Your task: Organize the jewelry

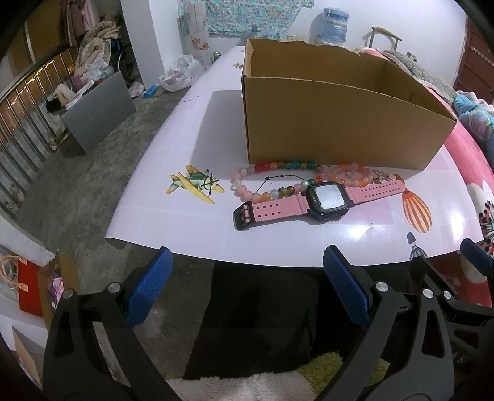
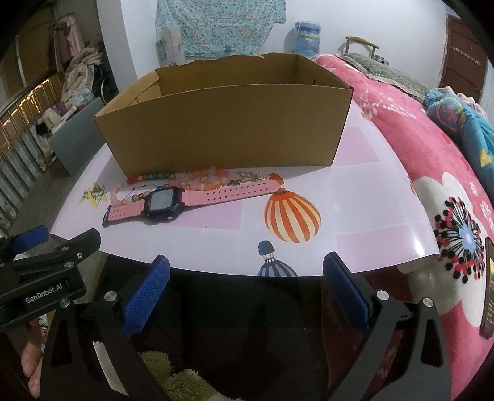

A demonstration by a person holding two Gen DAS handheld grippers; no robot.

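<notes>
Hovering apart and empty, left tool [image 1: 247, 277], right tool [image 2: 247, 280], pink watch [image 1: 321, 200] beside bead bracelets [image 1: 271, 182], cardboard box [image 1: 339, 120] behind

"GenRobot.AI" stands in white letters on the black body of the left gripper [image 2: 29, 243], seen at the near left in the right wrist view. Nothing else is legible.

I see a white painted wall [image 2: 370, 27] behind, with a turquoise floral cloth [image 2: 216, 24] hung on it and a blue water jug [image 1: 335, 24] nearby. On my left lies rough grey concrete floor [image 1: 102, 172], a grey metal cabinet [image 1: 98, 108] and a lit railing [image 1: 27, 101]. A pink floral blanket [image 2: 432, 160] spreads to my right.
</notes>
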